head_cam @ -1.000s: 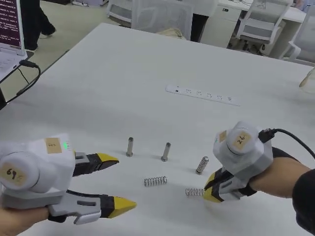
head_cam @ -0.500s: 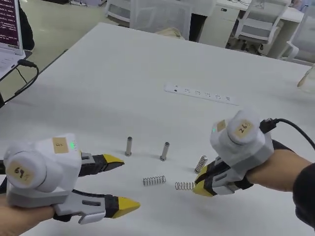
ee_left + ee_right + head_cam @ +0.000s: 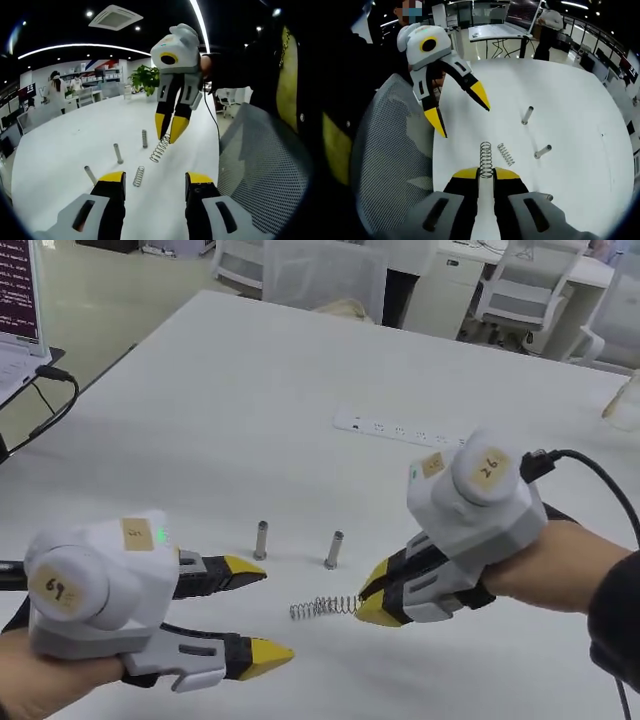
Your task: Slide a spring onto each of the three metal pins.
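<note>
Spring (image 3: 485, 159) clamped at 1 end in right tongs (image 3: 485, 173); left tongs (image 3: 155, 178) apart, nothing btwn.

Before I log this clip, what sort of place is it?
Probably an open-plan office or lab: office chairs behind a big white table, a power strip on it, a laptop off to one side.

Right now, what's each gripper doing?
Left gripper: open, holding nothing.
Right gripper: shut on a spring.
</note>
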{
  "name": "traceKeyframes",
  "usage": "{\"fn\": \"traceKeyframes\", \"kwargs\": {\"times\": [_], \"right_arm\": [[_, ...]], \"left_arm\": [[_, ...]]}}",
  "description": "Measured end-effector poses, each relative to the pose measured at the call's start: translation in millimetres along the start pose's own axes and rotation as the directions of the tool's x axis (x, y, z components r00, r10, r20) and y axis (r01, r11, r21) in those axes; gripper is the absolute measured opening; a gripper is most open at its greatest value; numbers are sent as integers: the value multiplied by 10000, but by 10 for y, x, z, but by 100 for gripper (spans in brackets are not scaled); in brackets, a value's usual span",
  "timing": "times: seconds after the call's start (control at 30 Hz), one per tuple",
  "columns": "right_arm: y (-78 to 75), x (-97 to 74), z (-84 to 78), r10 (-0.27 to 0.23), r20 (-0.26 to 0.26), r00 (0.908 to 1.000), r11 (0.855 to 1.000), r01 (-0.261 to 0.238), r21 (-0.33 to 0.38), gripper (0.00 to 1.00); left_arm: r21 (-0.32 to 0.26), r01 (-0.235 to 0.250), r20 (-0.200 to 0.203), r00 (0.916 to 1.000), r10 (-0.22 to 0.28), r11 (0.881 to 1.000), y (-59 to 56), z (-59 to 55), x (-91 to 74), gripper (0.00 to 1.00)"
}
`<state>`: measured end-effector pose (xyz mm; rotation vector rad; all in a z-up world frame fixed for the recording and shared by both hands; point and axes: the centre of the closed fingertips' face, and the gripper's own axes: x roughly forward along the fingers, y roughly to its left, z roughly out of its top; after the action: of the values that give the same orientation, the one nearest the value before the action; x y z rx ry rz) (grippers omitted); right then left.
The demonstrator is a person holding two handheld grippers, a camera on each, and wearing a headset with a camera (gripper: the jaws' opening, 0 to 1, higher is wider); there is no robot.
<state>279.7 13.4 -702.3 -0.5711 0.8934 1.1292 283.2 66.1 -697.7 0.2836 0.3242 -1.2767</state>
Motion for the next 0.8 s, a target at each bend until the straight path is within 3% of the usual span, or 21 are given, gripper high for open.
{"fn": "traceKeyframes", "kwargs": {"times": [0.37, 0.8], "right_arm": [[142, 34, 118, 388, -209, 9990, 9980, -398, -497, 8], [209, 48, 174, 551, -397, 9977, 9953, -581, -778, 8]], "left_arm": [[445, 459, -165, 9988, -452, 9980, -85, 6, 90, 35], [983, 818, -201, 9966, -802, 9918, -166, 36, 166, 23]]}}
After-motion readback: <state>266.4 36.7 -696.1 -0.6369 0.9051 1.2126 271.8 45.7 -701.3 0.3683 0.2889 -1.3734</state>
